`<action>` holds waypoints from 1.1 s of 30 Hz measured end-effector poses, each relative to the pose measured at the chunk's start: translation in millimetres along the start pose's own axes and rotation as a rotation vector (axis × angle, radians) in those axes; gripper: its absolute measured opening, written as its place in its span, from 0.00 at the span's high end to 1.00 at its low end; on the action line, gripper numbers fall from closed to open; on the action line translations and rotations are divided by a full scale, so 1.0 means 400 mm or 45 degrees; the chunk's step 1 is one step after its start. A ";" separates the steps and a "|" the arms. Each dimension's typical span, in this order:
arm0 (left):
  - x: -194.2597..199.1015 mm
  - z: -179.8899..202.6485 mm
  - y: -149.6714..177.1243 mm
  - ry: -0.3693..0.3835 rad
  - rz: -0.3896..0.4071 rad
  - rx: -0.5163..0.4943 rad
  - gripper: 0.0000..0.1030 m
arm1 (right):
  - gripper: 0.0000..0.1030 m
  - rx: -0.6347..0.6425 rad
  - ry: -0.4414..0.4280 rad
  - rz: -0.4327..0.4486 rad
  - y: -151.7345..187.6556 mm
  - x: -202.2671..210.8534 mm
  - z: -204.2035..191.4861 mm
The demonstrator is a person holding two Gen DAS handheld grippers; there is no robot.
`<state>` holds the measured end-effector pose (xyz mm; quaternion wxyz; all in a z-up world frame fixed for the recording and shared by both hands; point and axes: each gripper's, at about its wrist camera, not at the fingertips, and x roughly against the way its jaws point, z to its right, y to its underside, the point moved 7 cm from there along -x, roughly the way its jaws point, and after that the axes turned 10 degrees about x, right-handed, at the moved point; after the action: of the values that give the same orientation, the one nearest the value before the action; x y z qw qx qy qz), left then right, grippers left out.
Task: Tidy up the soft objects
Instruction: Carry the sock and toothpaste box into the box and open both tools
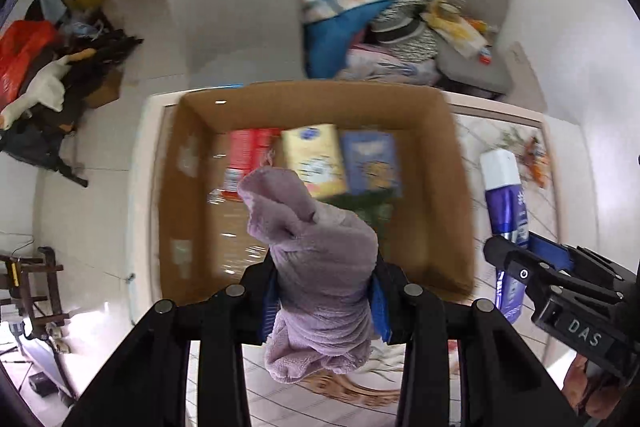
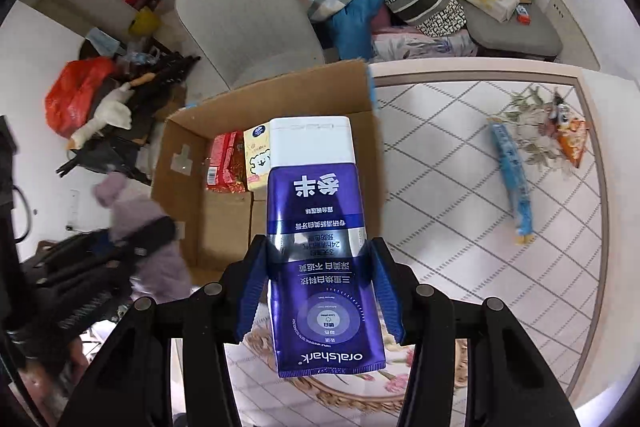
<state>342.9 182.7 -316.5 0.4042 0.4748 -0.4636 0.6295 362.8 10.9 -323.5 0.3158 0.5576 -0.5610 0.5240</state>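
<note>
Evidently both grippers are loaded and hanging over the drop zone. The left gripper point(image 1: 324, 291) has its blue pads pinched tight on a bunched lilac fleece cloth point(image 1: 316, 267), gripped around its middle so that the loose ends spill out above and below the jaws; that waist grip probably keeps the limp fabric from slipping free. It hangs above the near part of the open cardboard box point(image 1: 304, 99), which sits on a table with a patterned cloth point(image 2: 460, 155). Inside the box, along the far wall, a red packet point(image 1: 246, 155), a yellow pack point(image 1: 316, 159) and a blue pack point(image 1: 374, 163) lie side by side, leaving bare cardboard floor nearer the camera for more items.

The right gripper point(image 2: 318, 279) stands at a middling width, clamped across the flat body of a purple toothpaste tube point(image 2: 316, 227), white cap pointing away toward the box. Holding it by the broad sides likely stops it from twisting. The tube is held above the table, near the box's right wall.

Off on the tablecloth, well apart from the box, a light blue packet point(image 2: 512, 179) and an orange snack bag point(image 2: 574, 139) await sorting.
</note>
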 end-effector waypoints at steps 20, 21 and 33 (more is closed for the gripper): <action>-0.286 -0.231 -0.042 -0.021 -0.361 0.133 0.66 | 0.49 -0.061 -0.074 -0.200 -0.037 -0.344 -0.226; -0.298 -0.241 -0.043 -0.031 -0.373 0.139 0.66 | 0.49 -0.064 -0.078 -0.210 -0.037 -0.361 -0.234; -0.328 -0.265 -0.032 -0.072 -0.453 0.154 0.60 | 0.45 -0.054 -0.110 -0.317 -0.020 -0.489 -0.292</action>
<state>360.8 279.4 -454.2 0.4666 0.5901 -0.3450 0.5613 378.5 179.6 -476.1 0.3658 0.6382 -0.5113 0.4443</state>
